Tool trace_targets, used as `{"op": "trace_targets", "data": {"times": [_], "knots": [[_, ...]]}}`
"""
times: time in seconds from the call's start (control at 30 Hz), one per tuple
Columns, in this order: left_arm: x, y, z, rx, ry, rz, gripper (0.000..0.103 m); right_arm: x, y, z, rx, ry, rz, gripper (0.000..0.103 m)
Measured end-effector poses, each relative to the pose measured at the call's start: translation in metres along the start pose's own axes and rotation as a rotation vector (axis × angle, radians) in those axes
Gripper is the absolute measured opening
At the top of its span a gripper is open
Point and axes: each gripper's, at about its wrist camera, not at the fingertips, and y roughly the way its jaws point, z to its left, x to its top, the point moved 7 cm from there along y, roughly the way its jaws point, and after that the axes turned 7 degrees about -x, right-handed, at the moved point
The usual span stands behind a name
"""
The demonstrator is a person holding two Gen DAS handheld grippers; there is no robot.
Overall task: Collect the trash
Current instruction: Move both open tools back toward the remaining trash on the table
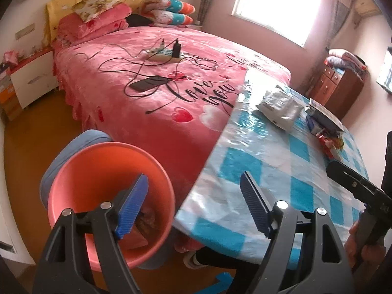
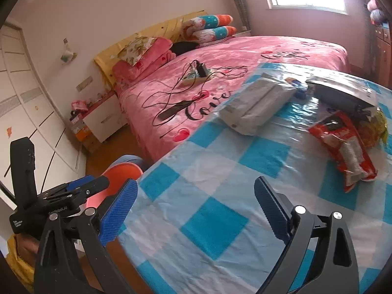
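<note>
An orange bin (image 1: 103, 178) stands on the floor left of the checkered table (image 1: 281, 171), with some wrappers at its bottom (image 1: 144, 225). Its rim shows in the right wrist view (image 2: 122, 171). My left gripper (image 1: 196, 205) is open and empty, straddling the bin's right rim and the table's edge. My right gripper (image 2: 196, 210) is open and empty above the table's (image 2: 208, 196) near part. A red snack wrapper (image 2: 343, 144) lies on the table at the right, also seen in the left wrist view (image 1: 327, 144). A yellow crumpled wrapper (image 2: 377, 127) lies behind it.
A white tissue pack (image 2: 257, 105) and a dark box (image 2: 343, 95) lie at the table's far side. A pink bed (image 1: 159, 78) with a power strip (image 1: 164, 55), cables and a phone stands behind. A nightstand (image 1: 31, 83) is at the left, a wooden cabinet (image 1: 335, 85) at the right.
</note>
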Motion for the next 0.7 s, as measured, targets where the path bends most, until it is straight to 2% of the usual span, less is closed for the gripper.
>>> {"op": "trace_targets", "data": {"times": [0.17, 0.7], "knots": [[0.002, 0.006, -0.021, -0.006, 0.024, 0.015, 0.078, 0.001, -0.008, -0.022, -0.012, 0.03, -0.02, 0.095], [0.006, 0.028, -0.091, -0.033, 0.137, 0.053, 0.078, 0.01, -0.035, -0.097, -0.137, 0.112, -0.089, 0.095]]}}
